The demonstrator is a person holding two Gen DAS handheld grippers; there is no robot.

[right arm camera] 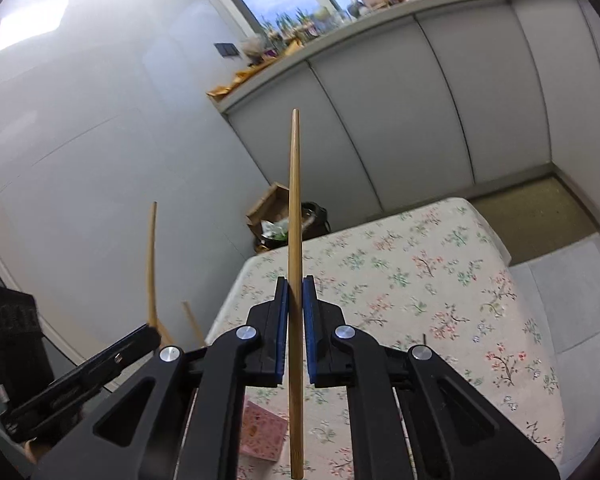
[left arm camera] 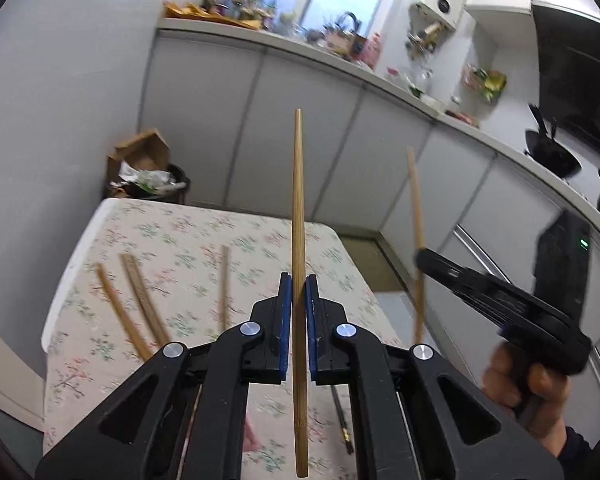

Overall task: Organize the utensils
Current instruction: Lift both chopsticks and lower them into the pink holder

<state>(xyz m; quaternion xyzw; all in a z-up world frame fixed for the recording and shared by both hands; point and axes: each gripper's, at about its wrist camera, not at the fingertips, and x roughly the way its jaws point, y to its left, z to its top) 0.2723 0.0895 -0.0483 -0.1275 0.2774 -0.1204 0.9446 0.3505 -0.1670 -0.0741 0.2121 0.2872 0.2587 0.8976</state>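
Judging the risks from the biggest thing down, I started with the table (left arm camera: 112, 240) under its floral cloth: both hands were raised above it, so anything I let slip would have fallen to the cloth, or past the edge to the floor on the right. Three bamboo chopsticks (left arm camera: 140, 300) lay loose on the cloth near the left edge in the left wrist view, with a dark chopstick (left arm camera: 342, 420) lying closer in, half hidden by the rig. A pink box (right arm camera: 260, 432) sat low in the right wrist view.

My right gripper (right arm camera: 296, 312) was closed on a single bamboo chopstick (right arm camera: 295, 200), pads pinching it around mid-length, stick upright. My left gripper (left arm camera: 298, 312) had its jaws clamped the same way on another bamboo chopstick (left arm camera: 298, 184). In the left wrist view the right gripper showed at the right edge with its stick well apart from mine.

The likeliest trouble, I reckoned, was the sticks pivoting between the flat pads, since each was held at one narrow point and a quick swing would have tipped it. Bringing the two together to pair them could also have knocked one askew, and I saw no holder to aim for
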